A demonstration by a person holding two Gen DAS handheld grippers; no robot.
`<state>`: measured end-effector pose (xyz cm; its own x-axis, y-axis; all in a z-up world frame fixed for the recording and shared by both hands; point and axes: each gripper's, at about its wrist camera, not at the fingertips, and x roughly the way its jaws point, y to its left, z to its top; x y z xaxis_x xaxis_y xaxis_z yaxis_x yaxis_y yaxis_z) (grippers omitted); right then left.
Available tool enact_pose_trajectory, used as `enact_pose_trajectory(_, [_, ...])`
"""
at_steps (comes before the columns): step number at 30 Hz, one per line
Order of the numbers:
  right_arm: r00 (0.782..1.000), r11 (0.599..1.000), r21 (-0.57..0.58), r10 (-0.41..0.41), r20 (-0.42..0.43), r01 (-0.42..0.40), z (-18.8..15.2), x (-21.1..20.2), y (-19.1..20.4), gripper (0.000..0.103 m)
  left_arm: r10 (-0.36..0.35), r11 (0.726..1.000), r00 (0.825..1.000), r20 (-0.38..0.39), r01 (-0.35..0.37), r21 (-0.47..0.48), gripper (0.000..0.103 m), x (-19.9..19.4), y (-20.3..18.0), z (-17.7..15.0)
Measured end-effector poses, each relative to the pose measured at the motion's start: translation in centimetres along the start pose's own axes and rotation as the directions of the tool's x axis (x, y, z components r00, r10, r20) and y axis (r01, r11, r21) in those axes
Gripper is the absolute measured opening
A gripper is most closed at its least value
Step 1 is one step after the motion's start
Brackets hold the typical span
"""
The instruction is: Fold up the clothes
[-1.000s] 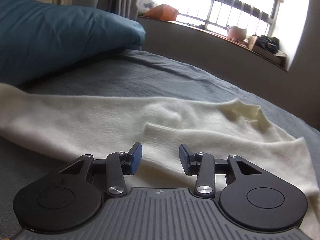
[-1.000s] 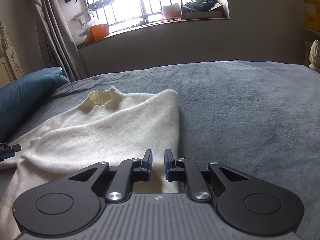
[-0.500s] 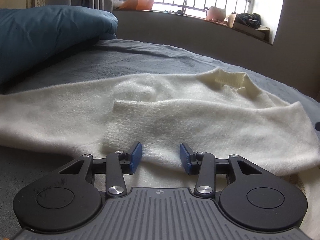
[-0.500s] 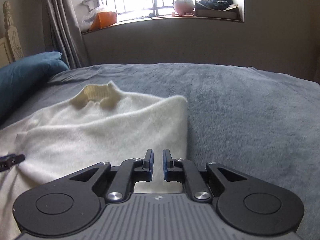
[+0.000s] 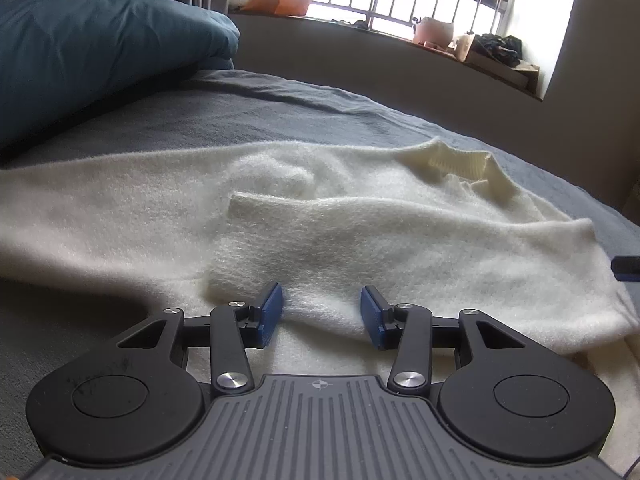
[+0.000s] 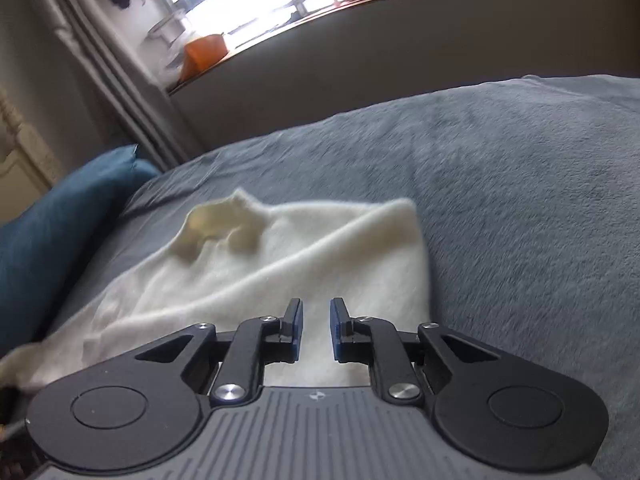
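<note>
On the bed (image 5: pixel 304 120), both grippers' jaws gape empty over the sweater (image 5: pixel 360 232), right (image 6: pixel 316 330) just opening; left (image 5: pixel 322 312) should pinch the fold edge squarely.

Cream sweater (image 5: pixel 360 232), ribbed collar (image 5: pixel 460 164); grey bedspread (image 6: pixel 520 200); teal pillow (image 5: pixel 100 60) far left; blue gripper pads (image 5: pixel 272 312).

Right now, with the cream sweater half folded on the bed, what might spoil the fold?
1. The left gripper is open over the folded sleeve; closing there could pinch both layers and drag the sweater out of shape.
2. The right gripper has just been opening with nothing between its jaws, above the sweater's edge; a careless move could rumple it.
3. The collar already lies bunched, so the next fold may set crooked.
</note>
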<state>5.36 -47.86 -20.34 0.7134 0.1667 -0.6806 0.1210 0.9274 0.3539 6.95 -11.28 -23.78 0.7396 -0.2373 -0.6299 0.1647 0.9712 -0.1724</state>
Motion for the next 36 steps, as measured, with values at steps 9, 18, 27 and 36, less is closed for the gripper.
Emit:
enact_pose_trajectory(9, [0.991,0.957,-0.279,-0.108,-0.083,0.081,-3.1,1.7,3.7,0.029,-0.003,1.000,1.000,-0.003,0.003,-0.010,0.044,0.0,0.2,0.1])
enact_pose_trajectory(18, [0.990,0.965,-0.222,-0.143,0.009,0.142,-2.1,-1.4,3.1,0.000,-0.003,1.000,1.000,-0.001,0.003,-0.010,0.045,0.0,0.2,0.0])
enact_pose_trajectory(27, [0.916,0.927,-0.019,-0.367,0.164,0.374,-1.2,-6.9,-2.5,0.000,-0.010,1.000,1.000,0.001,0.010,-0.011,0.045,-0.1,0.4,-0.1])
enact_pose_trajectory(36, [0.516,0.558,0.379,-0.829,0.215,0.738,2.0,-21.5,-17.7,0.000,-0.036,0.999,0.999,-0.018,0.035,-0.024,0.045,0.0,0.9,0.3])
